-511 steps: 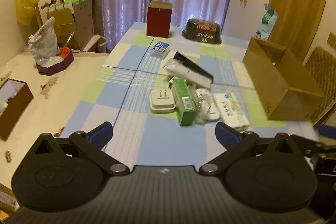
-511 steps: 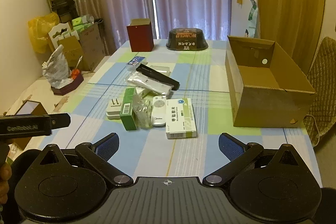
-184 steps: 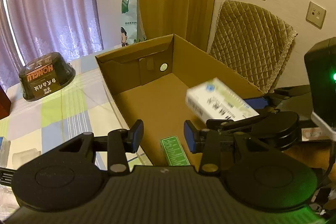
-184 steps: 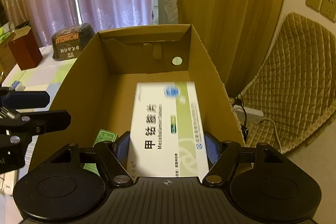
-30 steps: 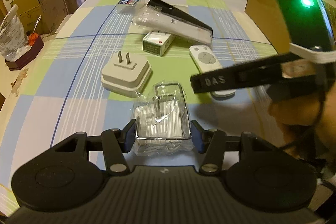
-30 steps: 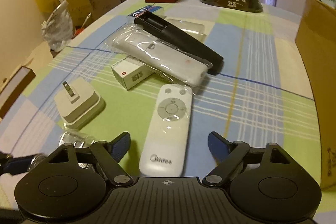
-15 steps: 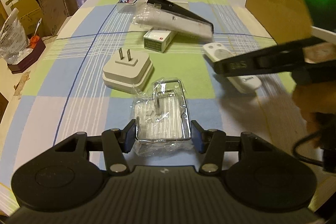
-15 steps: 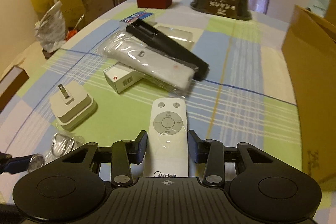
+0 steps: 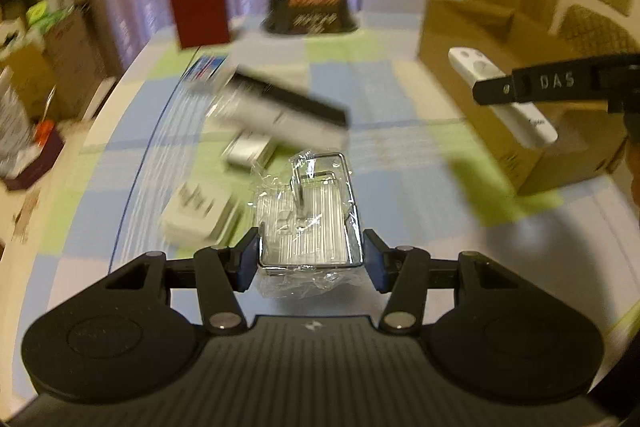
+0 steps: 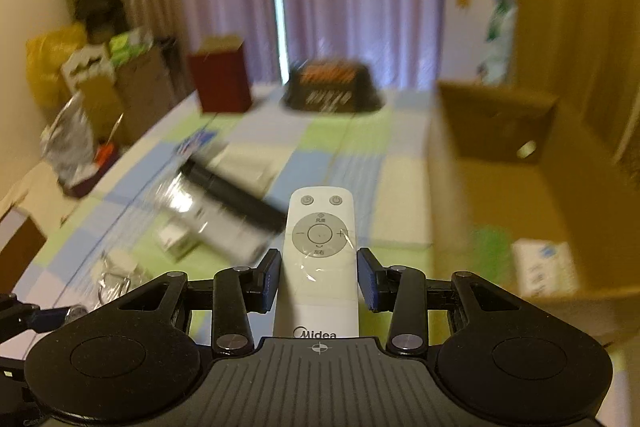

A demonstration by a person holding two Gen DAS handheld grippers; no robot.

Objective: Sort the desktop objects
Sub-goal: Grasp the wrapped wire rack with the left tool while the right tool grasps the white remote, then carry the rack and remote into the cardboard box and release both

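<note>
Currently the right gripper (image 10: pixel 318 277) is holding a white remote (image 10: pixel 320 239) across its lower body, jaws narrowed onto both long edges, and it is being carried in the air near the cardboard box (image 10: pixel 496 131) at the right of the table. In my judgement the remote is light and rigid; its film wrapping is making the sides slick, so the flat edges near the middle are the soundest place to grip.

Meanwhile the left gripper (image 9: pixel 311 261) is clamping a wire-framed item sealed in a clear bag (image 9: pixel 310 211), jaws closed against the frame's two sides, raised above the checked tablecloth (image 9: pixel 380 87). That frame is looking stiff but light, and the crinkled bag is likely to slip, so pressure belongs on the metal, not the loose film.

Inside the box, a white carton (image 10: pixel 546 267) and something green (image 10: pixel 486 239), too blurred to identify, are lying on the floor at its near end.

On the table, a plug adapter (image 9: pixel 198 213), a small white box (image 9: pixel 250 153) and two long wrapped remotes (image 9: pixel 280 111) are waiting.
</note>
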